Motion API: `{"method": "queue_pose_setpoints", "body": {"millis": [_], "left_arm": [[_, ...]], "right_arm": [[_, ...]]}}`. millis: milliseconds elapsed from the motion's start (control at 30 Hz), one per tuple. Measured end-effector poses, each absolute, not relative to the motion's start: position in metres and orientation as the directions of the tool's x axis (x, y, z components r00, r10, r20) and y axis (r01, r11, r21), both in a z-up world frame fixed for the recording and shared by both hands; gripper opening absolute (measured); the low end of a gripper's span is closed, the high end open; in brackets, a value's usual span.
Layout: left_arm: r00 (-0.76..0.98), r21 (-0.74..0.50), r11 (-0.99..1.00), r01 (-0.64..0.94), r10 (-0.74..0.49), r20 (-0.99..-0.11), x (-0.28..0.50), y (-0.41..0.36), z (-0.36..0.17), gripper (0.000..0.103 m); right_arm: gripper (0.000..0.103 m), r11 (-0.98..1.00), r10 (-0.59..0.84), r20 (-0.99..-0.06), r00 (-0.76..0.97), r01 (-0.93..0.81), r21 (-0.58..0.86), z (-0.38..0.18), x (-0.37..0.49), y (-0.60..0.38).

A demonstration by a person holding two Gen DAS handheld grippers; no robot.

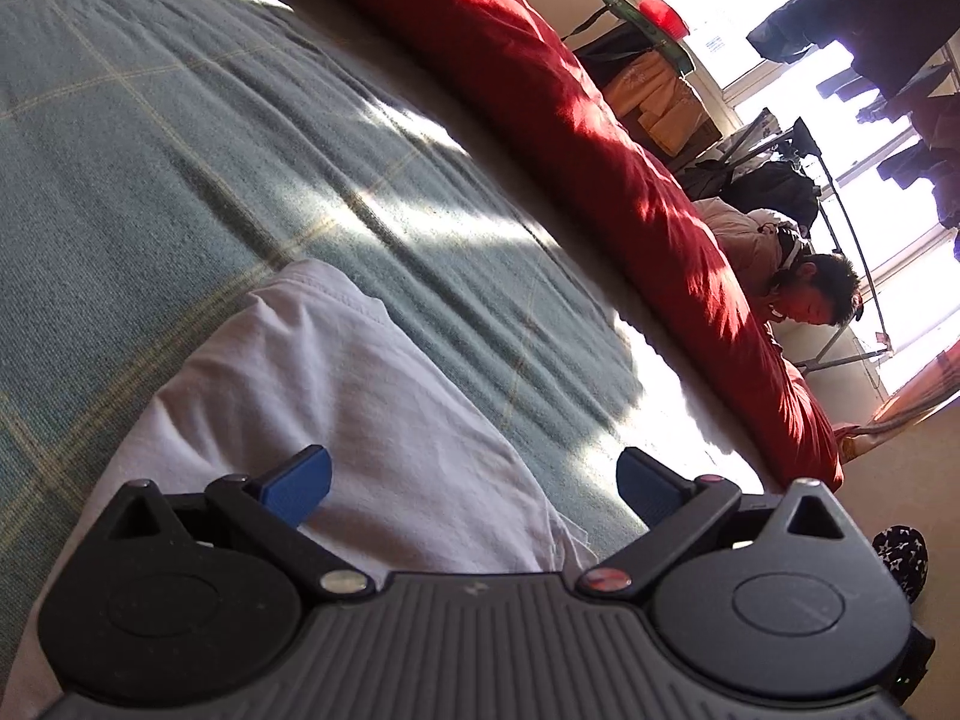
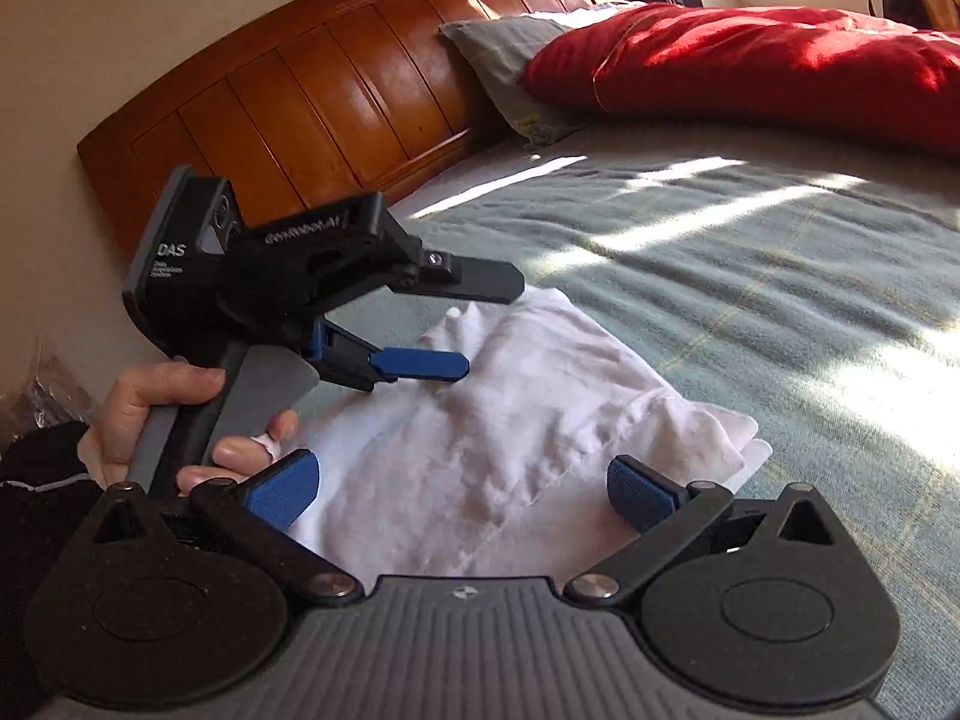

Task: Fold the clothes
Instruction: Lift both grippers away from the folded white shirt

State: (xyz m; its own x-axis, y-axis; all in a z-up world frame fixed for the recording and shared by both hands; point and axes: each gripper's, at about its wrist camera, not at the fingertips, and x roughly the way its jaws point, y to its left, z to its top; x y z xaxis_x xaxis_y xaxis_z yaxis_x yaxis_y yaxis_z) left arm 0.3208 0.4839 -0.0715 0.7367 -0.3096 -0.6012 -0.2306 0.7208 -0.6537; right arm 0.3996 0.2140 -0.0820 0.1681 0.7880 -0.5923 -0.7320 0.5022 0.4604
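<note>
Though small, "DAS" [image 2: 172, 250] on left claw [image 2: 489, 327]

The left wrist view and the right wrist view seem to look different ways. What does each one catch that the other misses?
Only the left wrist view shows a person beyond the bed, bright windows and dark clothes hanging there. Only the right wrist view shows the wooden headboard, a grey pillow, and the left gripper seen from the side, held in a hand. Both show the white garment lying on the green blanket, the red duvet, and open blue fingers in the foreground.
</note>
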Motion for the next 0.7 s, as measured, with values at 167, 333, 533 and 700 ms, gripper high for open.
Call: {"method": "queue_pose_setpoints", "body": {"millis": [167,333,533,700], "left_arm": [[0.742,-0.612,0.770,-0.183,-0.300,-0.599,0.269,0.475,-0.049,0.100],[0.722,-0.620,0.737,-0.268,-0.272,-0.636,0.225,0.482,-0.075,0.100],[0.756,-0.657,0.701,-0.277,-0.263,-0.599,0.204,0.485,-0.070,0.100],[0.757,-0.685,0.720,-0.117,-0.382,-0.531,0.200,0.431,-0.053,0.100]], "right_arm": [[0.103,0.479,0.823,-0.536,0.185,-0.733,0.483,-0.061,0.383,0.202],[0.103,0.352,0.844,-0.532,0.075,-0.824,0.443,-0.057,0.345,0.216],[0.103,0.386,0.788,-0.611,0.071,-0.831,0.400,-0.073,0.320,0.211],[0.103,0.385,0.815,-0.569,0.107,-0.834,0.395,-0.048,0.295,0.174]]}}
